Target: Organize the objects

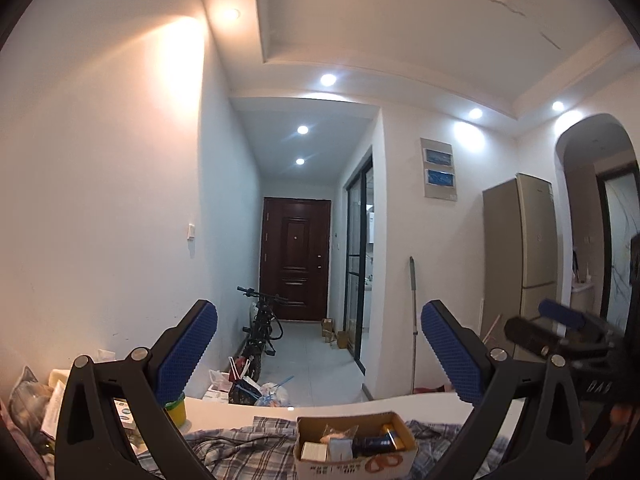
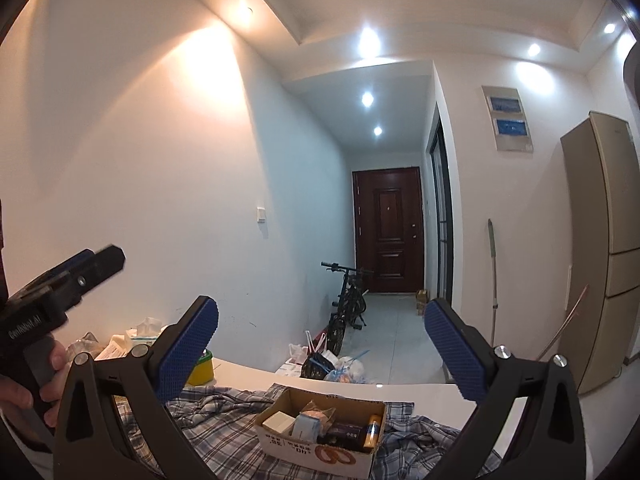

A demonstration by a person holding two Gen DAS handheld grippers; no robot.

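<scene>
An open cardboard box (image 1: pixel 394 460) (image 2: pixel 280 446) sits on a plaid cloth (image 1: pixel 240 452) (image 2: pixel 216 412) on a white table. It holds a small white carton (image 2: pixel 279 422), a yellow cylinder (image 2: pixel 371 432), a dark packet and a plastic-wrapped item. My left gripper (image 1: pixel 320 350) hovers above and before the box, open, with nothing between its blue pads. My right gripper (image 2: pixel 322 350) is held the same way, open and empty. Each gripper shows in the other's view: the right one (image 1: pixel 538 320) at the right edge, the left one (image 2: pixel 94 259) at the left, held by a hand (image 2: pixel 52 360).
A yellow tub with a green rim (image 1: pixel 176 410) (image 2: pixel 202 370) and piled packets (image 1: pixel 32 404) stand at the table's left. Beyond the table edge (image 1: pixel 360 404) are bags on the floor (image 2: pixel 340 368), a bicycle (image 2: pixel 348 312), a hallway door and a fridge (image 2: pixel 608 248).
</scene>
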